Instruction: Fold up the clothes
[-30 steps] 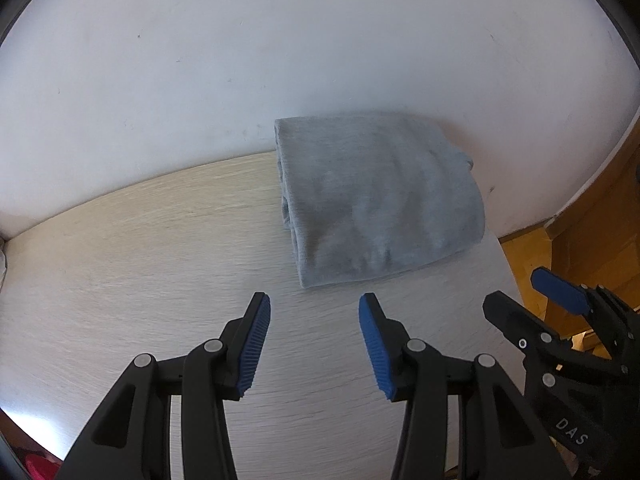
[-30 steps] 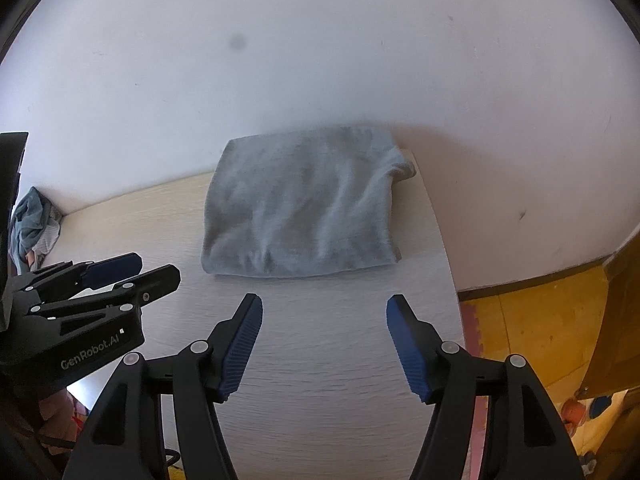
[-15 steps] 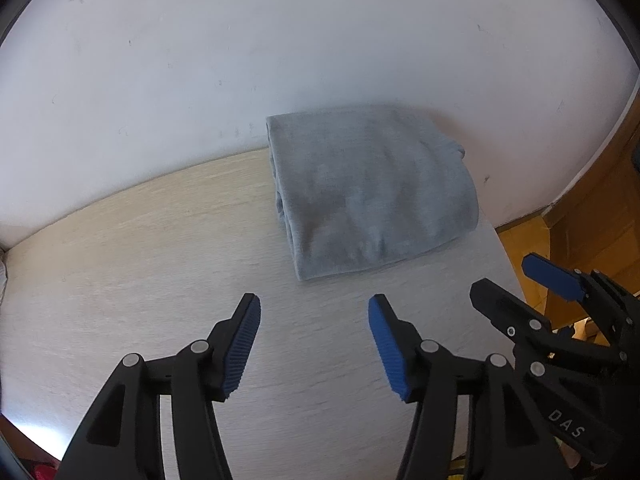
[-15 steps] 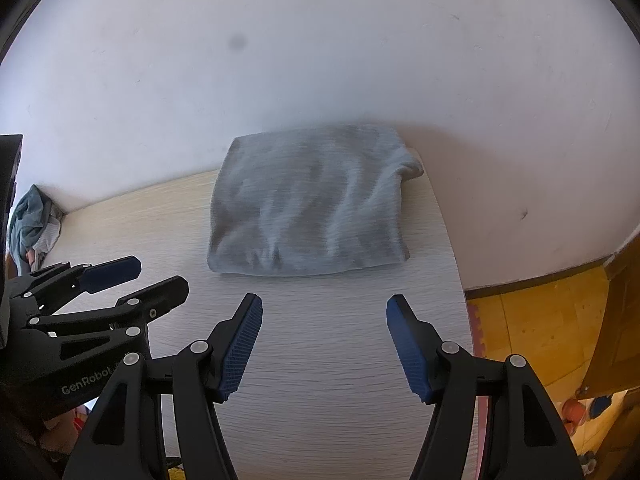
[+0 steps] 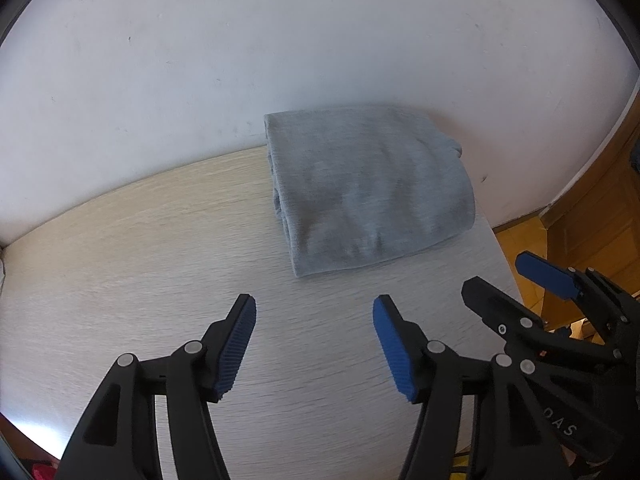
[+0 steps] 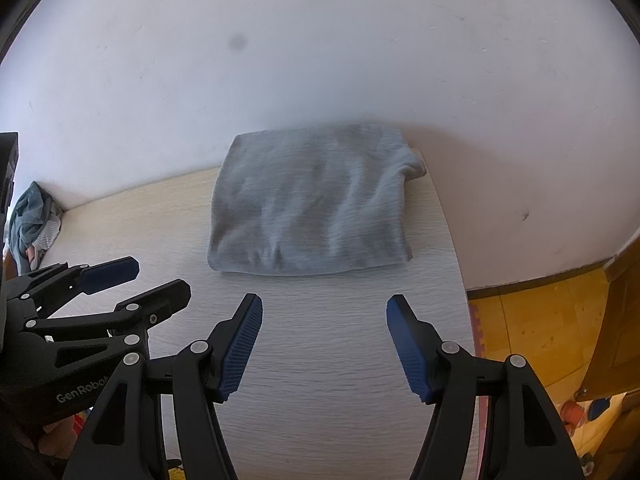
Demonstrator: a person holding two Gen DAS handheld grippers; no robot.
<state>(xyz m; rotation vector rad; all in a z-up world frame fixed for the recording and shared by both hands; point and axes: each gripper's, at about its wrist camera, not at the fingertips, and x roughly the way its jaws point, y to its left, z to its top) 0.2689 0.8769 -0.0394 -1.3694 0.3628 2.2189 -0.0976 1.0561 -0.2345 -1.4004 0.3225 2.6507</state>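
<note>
A folded grey garment (image 5: 368, 192) lies flat on the pale wood-grain table (image 5: 140, 248), at its far right corner against the white wall. My left gripper (image 5: 314, 316) hovers over bare tabletop short of the garment's near edge; its jaws are opening and nothing is between them. In the right wrist view the same grey garment (image 6: 312, 204) sits straight ahead. My right gripper (image 6: 324, 312) stands open over the table (image 6: 320, 360) just short of it, empty. Each gripper shows in the other's view: the right one (image 5: 512, 284), the left one (image 6: 156, 280).
A heap of crumpled clothes (image 6: 34, 216) lies in the far left corner by the wall. The table's right edge (image 6: 460, 280) drops to a yellow floor (image 6: 540, 320). Wooden furniture (image 6: 616, 320) stands at the right.
The left gripper's jaws have spread wider. The garment sits a little further away in the left wrist view. The right gripper's jaws have not moved.
</note>
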